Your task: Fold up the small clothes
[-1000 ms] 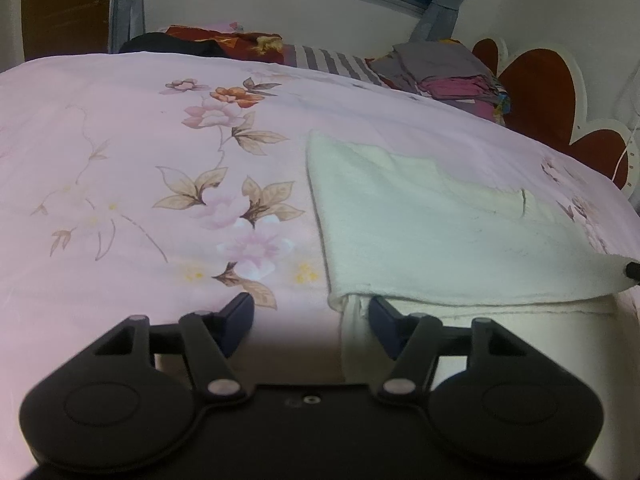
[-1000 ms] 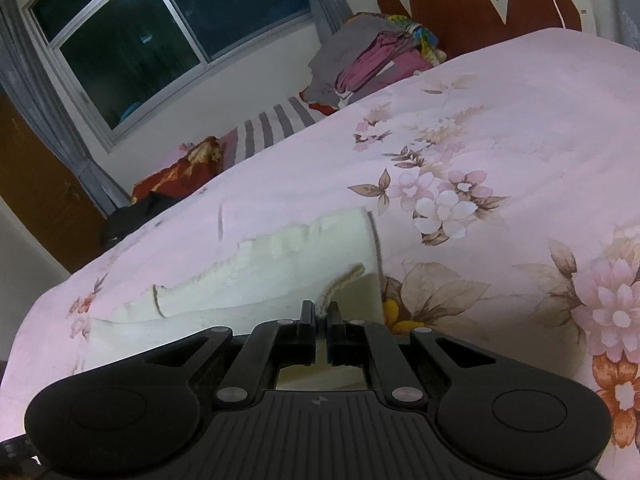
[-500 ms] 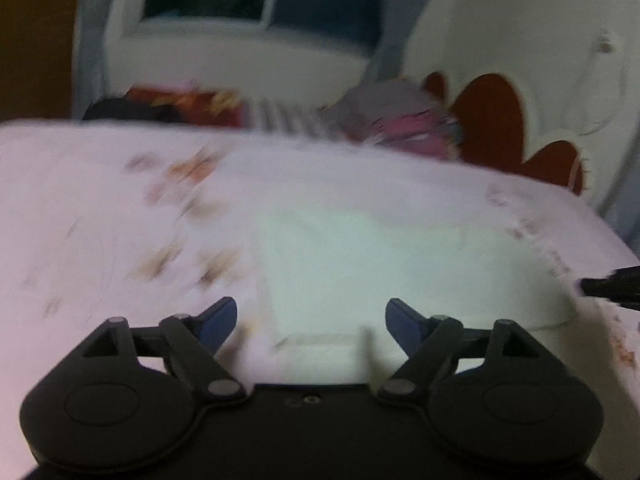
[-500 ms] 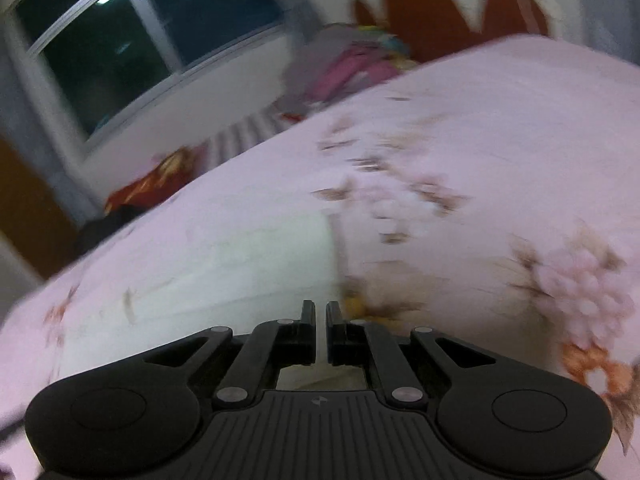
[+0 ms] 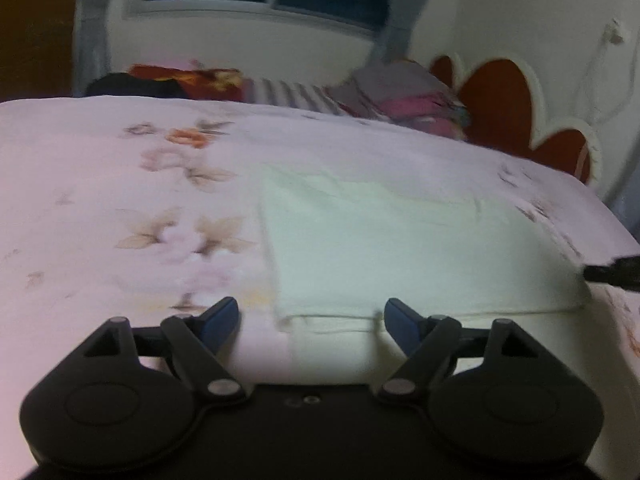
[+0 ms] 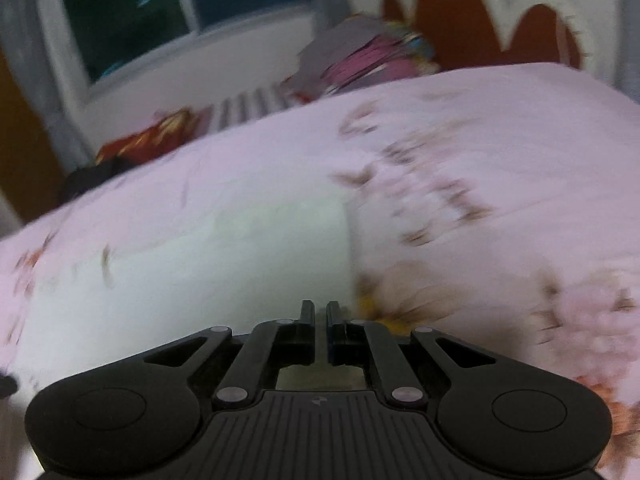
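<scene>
The bed (image 5: 100, 184), under a pink flowered cover, fills both views. The cream cloth (image 5: 400, 256) lies flat on it, near the front edge and toward the headboard side, already doubled over: the left wrist view shows an upper layer ending in a straight edge just ahead of the fingers, with a lower layer and its hem sticking out beneath. So at least one fold looks done, and the piece reads as a rough rectangle. Judging by its width, one or two more folds would still be needed before it could join the stack of folded clothes (image 5: 404, 96) at the far end of the bed by the headboard (image 5: 500, 100).

The left gripper (image 5: 311, 316) hangs just short of the near edge with its fingers spread wide and nothing between them. The right gripper (image 6: 320, 312) has its fingers closed almost together at the cloth's right-hand near corner; whether they pinch a bit of fabric is not clear, as the corner is hidden behind them.

Both pictures are smeared by motion, so the cloth's seams and what kind of garment it is cannot be told. Its near portion is cut off by the gripper bodies. A dark tip at the right edge of the left view is probably the other gripper.
</scene>
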Demonstrator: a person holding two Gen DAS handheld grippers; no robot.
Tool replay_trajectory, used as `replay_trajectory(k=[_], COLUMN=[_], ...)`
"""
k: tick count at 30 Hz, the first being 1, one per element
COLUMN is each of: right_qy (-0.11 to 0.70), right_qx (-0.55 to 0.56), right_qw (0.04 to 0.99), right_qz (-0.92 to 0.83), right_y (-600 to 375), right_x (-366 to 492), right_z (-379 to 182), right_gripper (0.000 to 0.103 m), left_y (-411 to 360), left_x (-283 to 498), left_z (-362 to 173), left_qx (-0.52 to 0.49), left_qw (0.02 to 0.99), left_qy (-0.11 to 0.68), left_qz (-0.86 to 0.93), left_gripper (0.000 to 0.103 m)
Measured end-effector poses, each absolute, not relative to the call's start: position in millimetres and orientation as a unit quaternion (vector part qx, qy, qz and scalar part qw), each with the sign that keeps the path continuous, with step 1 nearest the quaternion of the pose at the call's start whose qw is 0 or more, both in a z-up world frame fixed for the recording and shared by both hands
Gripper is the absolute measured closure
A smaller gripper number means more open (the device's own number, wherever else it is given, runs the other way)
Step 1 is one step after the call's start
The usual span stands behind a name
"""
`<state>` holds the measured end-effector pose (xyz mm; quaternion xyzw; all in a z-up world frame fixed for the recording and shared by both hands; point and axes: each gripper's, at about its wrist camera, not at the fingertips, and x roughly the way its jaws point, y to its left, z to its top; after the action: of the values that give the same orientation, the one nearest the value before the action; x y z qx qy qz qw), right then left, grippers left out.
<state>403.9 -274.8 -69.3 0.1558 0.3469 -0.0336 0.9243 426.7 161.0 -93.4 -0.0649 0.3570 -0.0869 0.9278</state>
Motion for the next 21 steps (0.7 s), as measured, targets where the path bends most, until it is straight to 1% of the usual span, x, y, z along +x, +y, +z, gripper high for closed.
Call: replay_trajectory(k=[2,9,12,15,16,17,18,19,21], right_qy=[0.350,0.345,0.341,0.334,0.329,0.321,0.314,0.299,0.289], right_qx=[0.186,0.197,0.231,0.237,0.237,0.238,0.242,0.245,0.245], right_qw=[0.917,0.917,0.911,0.911,0.913,0.916,0.917,0.921,0.924], right_qz=[-0.032,-0.044,-0.037,-0.047,-0.050,-0.050,-0.048,-0.047,-0.047], right_y=[-289,-297,-308,-313,-314,-314,-315,-316,-317], right_x=[402,397,390,384,382,379,378,374,371], right_z=[-71,-74,-76,-76,-76,-74,-72,-70,-65], right_gripper=[0.098,0.098,0.098,0.098,0.092,0.077,0.037,0.027,0.027], left_y=[166,166,165,164,163,163,163,163,162], left_x=[427,422,418,418,418,417,417,418,417], left_z=[-96,-104,-106,-109,-109,-110,-109,-109,-109], left_qx=[-0.070,-0.075,-0.074,-0.069,-0.067,-0.066,-0.066,-0.067,-0.070], left_qw=[0.927,0.921,0.922,0.922,0.922,0.922,0.922,0.922,0.922], left_qy=[0.360,0.376,0.375,0.376,0.376,0.375,0.376,0.376,0.376], left_qz=[-0.074,-0.068,-0.066,-0.066,-0.066,-0.065,-0.065,-0.064,-0.062], left_gripper=[0.024,0.024,0.024,0.024,0.024,0.024,0.024,0.024,0.024])
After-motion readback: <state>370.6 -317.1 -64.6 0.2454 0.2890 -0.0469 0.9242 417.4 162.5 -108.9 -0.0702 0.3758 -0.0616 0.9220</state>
